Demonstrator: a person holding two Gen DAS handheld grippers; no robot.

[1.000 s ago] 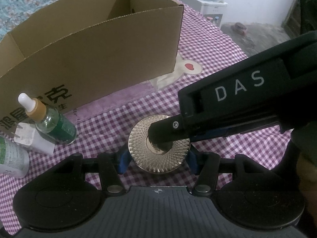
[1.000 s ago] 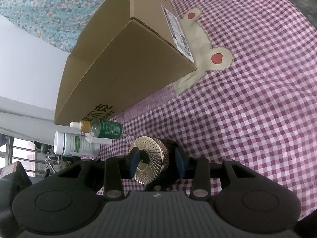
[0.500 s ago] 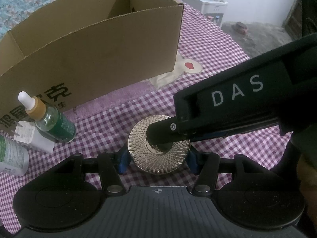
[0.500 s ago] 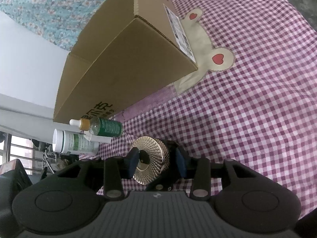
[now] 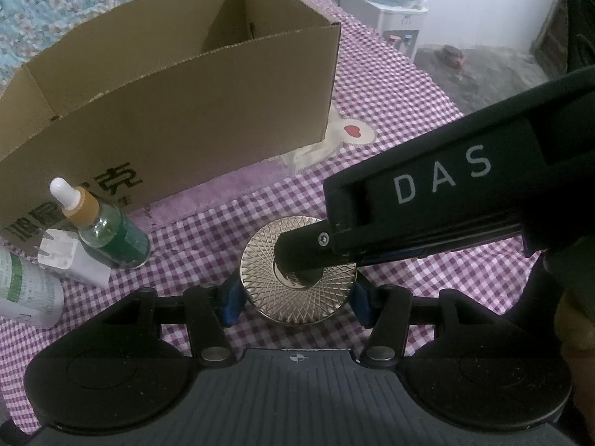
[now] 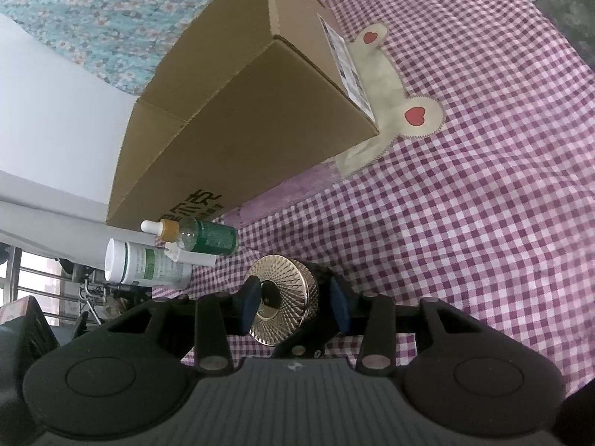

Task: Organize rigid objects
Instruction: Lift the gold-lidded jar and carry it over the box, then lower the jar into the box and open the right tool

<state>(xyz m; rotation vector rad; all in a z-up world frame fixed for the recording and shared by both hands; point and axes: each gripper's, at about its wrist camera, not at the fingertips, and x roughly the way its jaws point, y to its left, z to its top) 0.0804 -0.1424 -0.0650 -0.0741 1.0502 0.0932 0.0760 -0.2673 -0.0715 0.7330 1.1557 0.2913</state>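
Gold metal, cut in a fine radiating pattern, fills the middle of the left wrist view: a round gold jar [image 5: 297,282] sits between the blue pads of the left tongs [image 5: 295,299], which flank its sides at 9 and 3 o'clock; whether the pads press on it cannot be told. From 3 o'clock the black body of the right tongs [image 5: 308,260], lettered "DAS", reaches in, one finger lying across the jar's lid face. Only this view looks into the open cardboard box [image 5: 178,111] at 12 o'clock, standing on the purple gingham worktop [image 5: 208,238]. At 9 o'clock a green dropper bottle [image 5: 108,230] stands upright by a white charger plug [image 5: 63,260] and a white bottle [image 5: 22,290].

Seen from the right wrist, the gold jar [image 6: 282,308] shows its depth: a short cylinder, its patterned face turned toward 9 o'clock and its axis running 9 to 3. The right tongs [image 6: 293,306] are closed on it, one blue pad on the face, the other behind a dark part at its far end. Only here appear the cardboard box's [image 6: 260,122] end label at 1 o'clock and both heart-marked patches of the worktop [image 6: 465,204]. The green dropper bottle [image 6: 200,236] and white bottle [image 6: 148,265] are at 10 o'clock.
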